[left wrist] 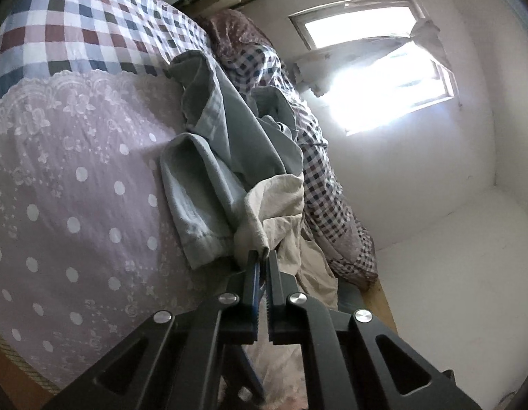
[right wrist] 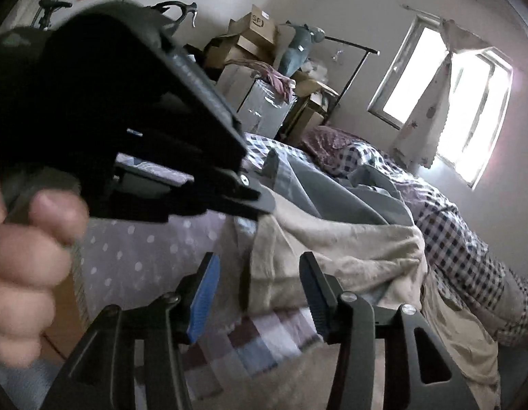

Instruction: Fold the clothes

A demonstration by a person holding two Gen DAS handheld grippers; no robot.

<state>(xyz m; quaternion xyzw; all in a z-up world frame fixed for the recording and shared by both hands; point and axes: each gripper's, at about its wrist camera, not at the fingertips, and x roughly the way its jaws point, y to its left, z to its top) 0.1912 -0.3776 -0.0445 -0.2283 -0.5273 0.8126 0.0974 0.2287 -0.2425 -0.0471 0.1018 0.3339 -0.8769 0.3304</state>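
Note:
A cream garment [left wrist: 281, 201] lies crumpled on the bed beside a grey-blue garment [left wrist: 226, 157]. My left gripper [left wrist: 262, 256] is shut on the hem of the cream garment. In the right wrist view the cream garment [right wrist: 339, 239] spreads over the bed with the grey-blue garment [right wrist: 335, 191] behind it. My right gripper [right wrist: 260, 270] is open just in front of the cream cloth's edge, holding nothing. The left gripper [right wrist: 260, 201] and the hand holding it [right wrist: 31, 259] fill the left of that view, its tip at the cloth's upper edge.
The bed has a lilac dotted lace cover [left wrist: 76, 188] and a checked quilt [left wrist: 93, 27]. A bunched checked duvet [right wrist: 451, 225] lies along the wall side. A bright window [right wrist: 469, 116], stacked cardboard boxes [right wrist: 257, 44] and a clothes rack [right wrist: 352, 51] stand beyond the bed.

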